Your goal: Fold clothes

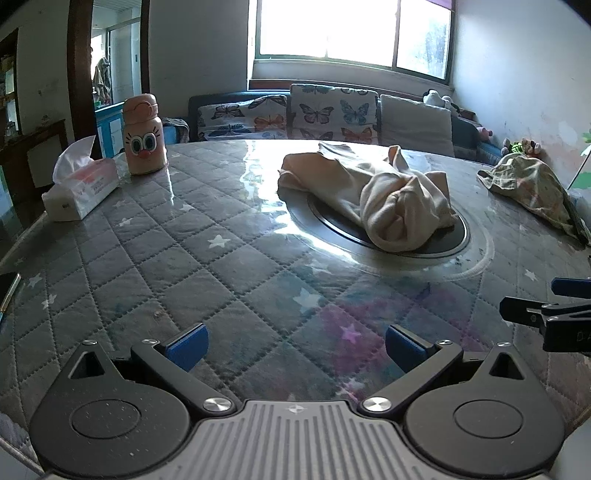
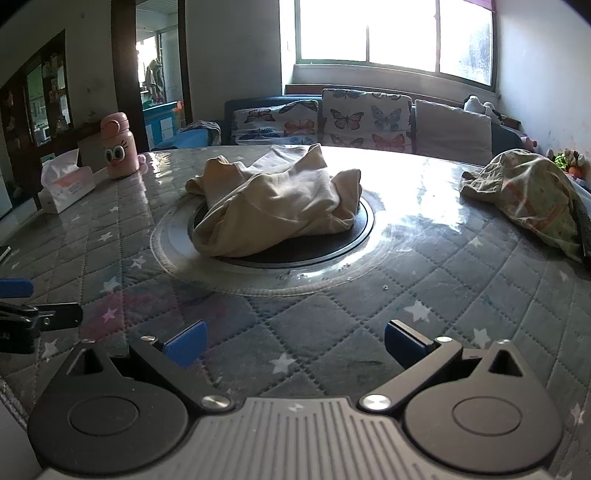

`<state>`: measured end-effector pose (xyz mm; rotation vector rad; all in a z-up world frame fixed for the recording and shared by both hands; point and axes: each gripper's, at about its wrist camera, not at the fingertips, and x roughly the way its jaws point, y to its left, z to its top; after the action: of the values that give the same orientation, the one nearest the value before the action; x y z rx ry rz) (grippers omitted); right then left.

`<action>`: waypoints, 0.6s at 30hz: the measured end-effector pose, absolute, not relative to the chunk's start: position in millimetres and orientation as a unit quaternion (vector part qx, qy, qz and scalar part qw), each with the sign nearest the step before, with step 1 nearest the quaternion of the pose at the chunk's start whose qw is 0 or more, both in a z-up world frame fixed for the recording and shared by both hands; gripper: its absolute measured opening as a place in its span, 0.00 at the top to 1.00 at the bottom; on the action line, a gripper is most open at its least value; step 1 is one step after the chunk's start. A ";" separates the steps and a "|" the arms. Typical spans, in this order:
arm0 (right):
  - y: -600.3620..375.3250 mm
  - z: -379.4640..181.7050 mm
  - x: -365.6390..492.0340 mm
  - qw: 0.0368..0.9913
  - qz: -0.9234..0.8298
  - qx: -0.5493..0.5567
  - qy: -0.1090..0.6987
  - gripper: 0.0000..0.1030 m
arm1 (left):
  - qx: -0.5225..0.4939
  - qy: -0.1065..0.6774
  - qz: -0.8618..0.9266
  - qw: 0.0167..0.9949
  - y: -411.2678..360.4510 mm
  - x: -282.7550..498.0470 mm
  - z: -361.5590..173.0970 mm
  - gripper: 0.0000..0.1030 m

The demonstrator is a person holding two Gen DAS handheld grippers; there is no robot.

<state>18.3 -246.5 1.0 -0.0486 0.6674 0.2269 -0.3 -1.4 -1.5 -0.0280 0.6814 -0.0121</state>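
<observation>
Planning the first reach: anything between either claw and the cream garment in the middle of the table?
Nothing visible. Bare quilted table lies between both open claws, left claw and right claw, and the cream garment. The tissue box, pink bottle and patterned garment sit off to the sides.

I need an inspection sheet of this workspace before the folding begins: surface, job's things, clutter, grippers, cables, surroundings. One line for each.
Surface: round table with a quilted grey star-pattern cover under clear glossy film; a dark round inset in the middle.
Job's things: crumpled cream garment lying on the inset, unfolded; a patterned greenish garment bunched at the far right edge.
Clutter: tissue box and pink cartoon-face bottle at the far left, standing side by side; a flat dark object at the left edge, partly cut off.
Grippers: left gripper and right gripper, jaws open, empty, over bare table short of the cream garment.
Cables: nothing seen.
Surroundings: bright window, sofa with butterfly cushions, doorway at left.
</observation>
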 end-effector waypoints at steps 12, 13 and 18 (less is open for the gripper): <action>-247.0 1.2 12.2 0.937 0.120 -0.015 0.327 0.00 | -0.010 0.341 0.009 0.940 -18.9 -2.9 -16.1 0.00; -247.5 0.8 12.2 0.937 0.121 -0.014 0.329 0.00 | -0.010 0.343 0.009 0.939 -19.3 -2.2 -16.3 0.00; -246.5 -1.6 11.5 0.935 0.125 -0.014 0.333 0.00 | -0.007 0.353 0.010 0.936 -22.1 -3.1 -19.5 0.00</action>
<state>11.5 -246.5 -1.6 -0.0288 0.6809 0.2550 -3.1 -22.1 -19.5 -0.0151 0.7207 0.0208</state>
